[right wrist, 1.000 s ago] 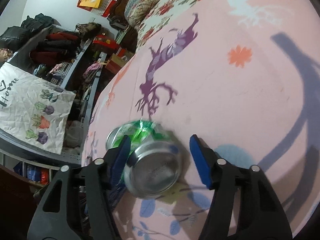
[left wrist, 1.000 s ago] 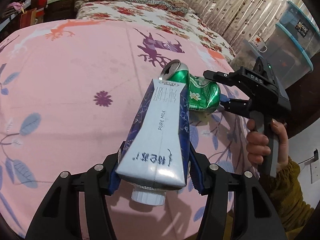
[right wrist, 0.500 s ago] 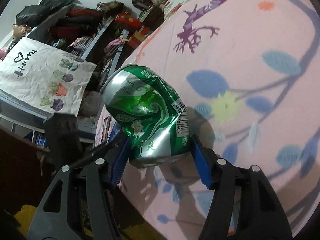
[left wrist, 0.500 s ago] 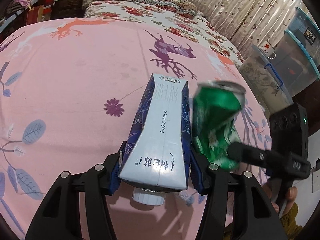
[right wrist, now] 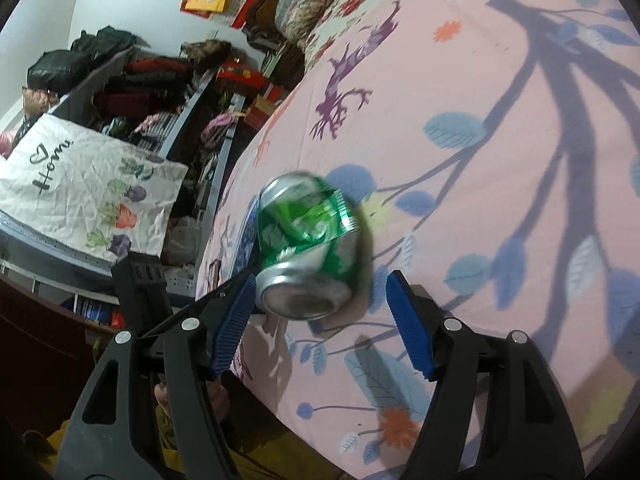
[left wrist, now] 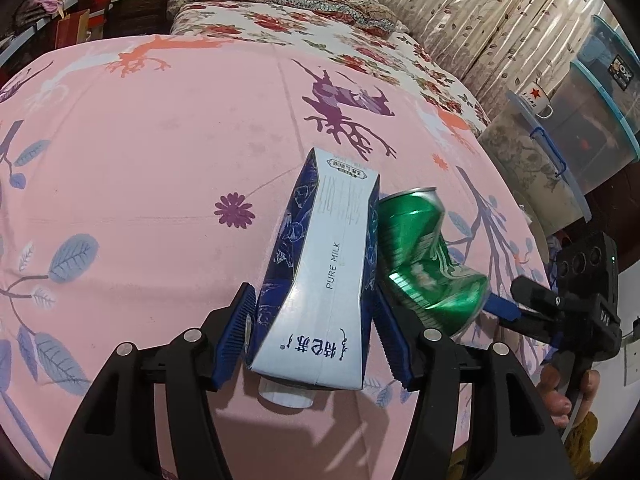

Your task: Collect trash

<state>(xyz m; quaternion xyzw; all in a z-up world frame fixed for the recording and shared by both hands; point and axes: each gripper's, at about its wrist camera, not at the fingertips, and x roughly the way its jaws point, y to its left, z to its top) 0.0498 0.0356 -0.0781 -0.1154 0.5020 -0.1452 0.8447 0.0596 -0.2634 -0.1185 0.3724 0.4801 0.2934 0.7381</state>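
A blue and white milk carton lies on the pink bedsheet between the pads of my left gripper. Its jaws are opening, and a thin gap shows at the left pad. A dented green can rests against the carton's right side. In the right wrist view the can is blurred and sits between the pads of my right gripper. Those jaws are opening too, with the right pad well apart from the can. One blue finger of the right gripper shows behind the can.
The bed's near edge runs just below both grippers. A floral quilt lies at the far end. Clear storage bins with a mug stand on the right. Shelves of clothes and bags stand beside the bed. A hand holds the right gripper.
The right gripper brought the can from farther up the bed to the carton's side, and its pads spread off the can. The left gripper's pads widened slightly around the carton.
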